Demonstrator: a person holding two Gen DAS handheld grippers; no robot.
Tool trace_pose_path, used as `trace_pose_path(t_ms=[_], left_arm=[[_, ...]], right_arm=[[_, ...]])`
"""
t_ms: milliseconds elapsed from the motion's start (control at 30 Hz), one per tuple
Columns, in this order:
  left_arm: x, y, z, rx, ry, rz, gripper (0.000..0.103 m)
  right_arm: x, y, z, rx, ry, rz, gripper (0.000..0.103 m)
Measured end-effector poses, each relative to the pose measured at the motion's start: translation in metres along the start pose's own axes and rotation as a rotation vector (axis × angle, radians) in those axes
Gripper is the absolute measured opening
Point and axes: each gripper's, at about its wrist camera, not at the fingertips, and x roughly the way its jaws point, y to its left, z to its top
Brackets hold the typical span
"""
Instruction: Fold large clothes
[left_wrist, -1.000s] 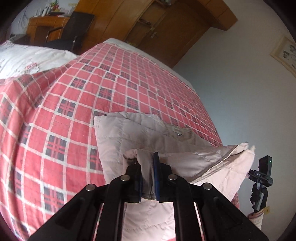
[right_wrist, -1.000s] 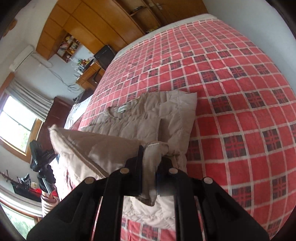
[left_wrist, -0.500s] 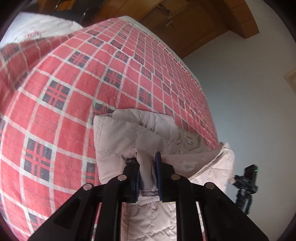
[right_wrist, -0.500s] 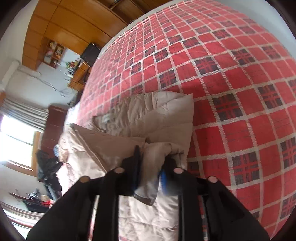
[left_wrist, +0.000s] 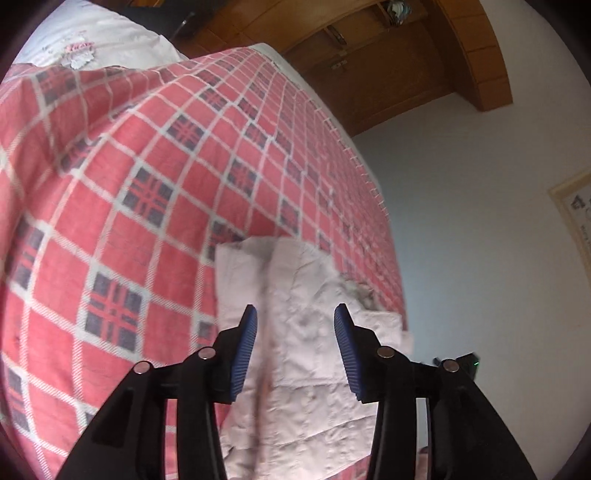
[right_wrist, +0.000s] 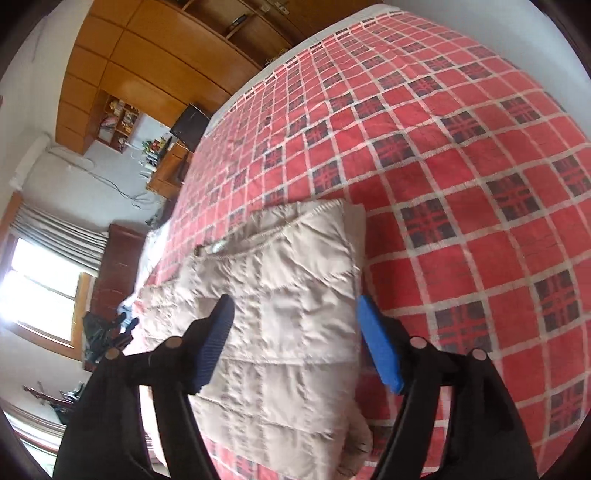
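Left gripper and right gripper both stand released, empty, above the quilted jacket lying doubled on the plaid bedspread, collar at 11 o'clock, apparently letting the fold settle.

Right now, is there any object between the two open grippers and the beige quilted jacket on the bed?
Nothing visible. The left gripper and right gripper are both open directly over the folded jacket, which lies alone on the red checked bedspread.

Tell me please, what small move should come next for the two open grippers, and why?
Probably draw both grippers back: the left gripper and right gripper are open and empty, and the beige quilted jacket lies folded on the red checked bedspread.
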Motion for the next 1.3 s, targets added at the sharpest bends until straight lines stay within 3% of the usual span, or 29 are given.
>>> trace_pose_path(t_ms=[233,367,400,433,500,533,633,833,967,1067,1300], left_arm=[[0.03,-0.012,-0.028,0.15,0.045,0.139,0.054],[0.042,-0.03,-0.033,0.227,0.008,0.249,0.052],[0.045,-0.035,-0.034,0.246,-0.001,0.274,0.047],[0.048,-0.041,-0.034,0.272,-0.012,0.314,0.028],[0.053,-0.052,-0.037,0.321,-0.019,0.355,0.018],[0.053,-0.057,-0.04,0.344,-0.033,0.371,0.011],[0.045,-0.069,-0.047,0.391,-0.082,0.355,0.005],[0.005,-0.085,-0.039,0.322,-0.232,0.22,0.004],[0.004,-0.099,-0.018,0.336,-0.291,0.222,0.004],[0.021,-0.09,-0.001,0.312,-0.27,0.24,0.004],[0.072,-0.037,0.013,0.199,-0.132,0.295,0.005]], right_arm=[[0.037,-0.007,-0.014,-0.003,0.079,-0.073,0.073],[0.048,0.005,-0.016,-0.057,0.058,-0.121,0.048],[0.047,0.01,-0.016,-0.082,0.044,-0.147,0.041],[0.047,0.016,-0.017,-0.109,0.033,-0.169,0.035],[0.043,0.025,-0.018,-0.148,0.013,-0.173,0.015],[0.037,0.029,-0.019,-0.158,-0.004,-0.164,0.013],[0.025,0.034,-0.02,-0.173,-0.044,-0.149,0.01],[-0.007,0.045,-0.003,-0.149,-0.131,-0.061,0.008],[-0.01,0.05,0.022,-0.119,-0.168,-0.057,0.008],[0.005,0.045,0.038,-0.076,-0.154,-0.062,0.008],[0.062,0.015,0.048,-0.008,-0.063,-0.155,0.008]])
